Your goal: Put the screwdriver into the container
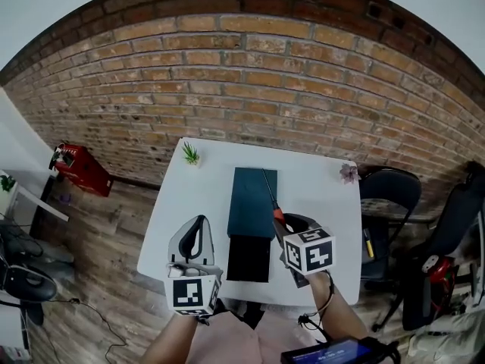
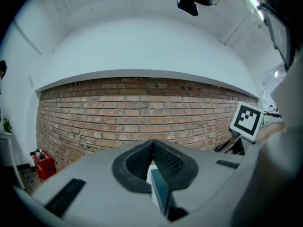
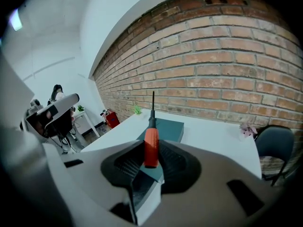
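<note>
- The left gripper (image 2: 152, 145) hangs over the table's near left part, just left of the container. Its jaws are closed with their tips touching, and nothing is gripped between them.
- The right gripper (image 3: 152, 151) sits at the near right, beside the container's right edge. Its jaws are clamped on the red handle of the screwdriver (image 1: 277, 214), one pad on each side.
- The handle's butt end sits deep between the jaws. The thin dark shaft sticks out past the tips, pointing away from the person toward the wall.
- In the head view the shaft runs over the right edge of the container (image 1: 252, 199), a dark teal box lying lengthwise in the middle of the table. The screwdriver is held in the air, not inside the box.
- A black block (image 1: 248, 258) lies against the container's near end, between the two grippers.
- The white table (image 1: 322, 192) carries a small green plant (image 1: 190, 155) at its far left corner and a small pale flower (image 1: 348, 173) at its far right corner.
- Beyond the table stands a brick wall (image 1: 250, 89).
</note>
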A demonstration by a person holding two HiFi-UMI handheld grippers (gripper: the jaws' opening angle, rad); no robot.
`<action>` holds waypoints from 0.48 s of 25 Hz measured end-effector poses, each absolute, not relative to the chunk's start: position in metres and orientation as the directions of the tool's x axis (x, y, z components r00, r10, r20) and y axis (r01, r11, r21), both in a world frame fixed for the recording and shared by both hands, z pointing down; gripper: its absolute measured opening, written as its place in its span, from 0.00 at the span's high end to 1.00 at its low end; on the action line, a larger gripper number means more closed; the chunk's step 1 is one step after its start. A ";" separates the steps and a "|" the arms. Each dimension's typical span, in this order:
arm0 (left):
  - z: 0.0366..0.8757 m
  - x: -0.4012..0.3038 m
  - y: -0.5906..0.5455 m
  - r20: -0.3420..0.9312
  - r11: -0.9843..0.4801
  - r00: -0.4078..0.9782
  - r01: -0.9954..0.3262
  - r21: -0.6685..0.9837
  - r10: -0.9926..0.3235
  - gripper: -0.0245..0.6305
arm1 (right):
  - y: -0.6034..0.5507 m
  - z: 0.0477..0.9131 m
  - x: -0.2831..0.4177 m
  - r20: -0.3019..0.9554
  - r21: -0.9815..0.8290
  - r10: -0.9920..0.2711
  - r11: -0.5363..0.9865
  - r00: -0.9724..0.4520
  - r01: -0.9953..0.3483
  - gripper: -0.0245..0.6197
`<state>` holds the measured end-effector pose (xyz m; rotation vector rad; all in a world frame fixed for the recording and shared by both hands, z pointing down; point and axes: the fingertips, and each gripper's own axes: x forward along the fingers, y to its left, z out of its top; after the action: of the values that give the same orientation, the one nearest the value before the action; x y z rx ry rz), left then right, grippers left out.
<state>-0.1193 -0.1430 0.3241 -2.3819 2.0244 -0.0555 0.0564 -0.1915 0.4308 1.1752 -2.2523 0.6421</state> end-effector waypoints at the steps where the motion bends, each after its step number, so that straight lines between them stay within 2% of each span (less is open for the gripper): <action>1: 0.325 -0.123 -0.140 0.021 -0.167 0.167 -0.985 -0.034 -0.986 0.94 | -0.189 0.430 0.054 0.634 -0.168 -0.600 0.509 -0.488 -0.844 0.81; 12: 0.331 -0.141 -0.110 0.030 -0.281 0.281 -0.959 -0.014 -0.959 0.94 | -0.133 0.448 0.038 0.687 -0.149 -0.597 0.443 -0.415 -0.884 0.81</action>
<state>-0.1405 -0.1102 0.3310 -2.5195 1.8870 -0.0509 0.0381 -0.1327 0.4482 1.2370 -2.1479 0.6838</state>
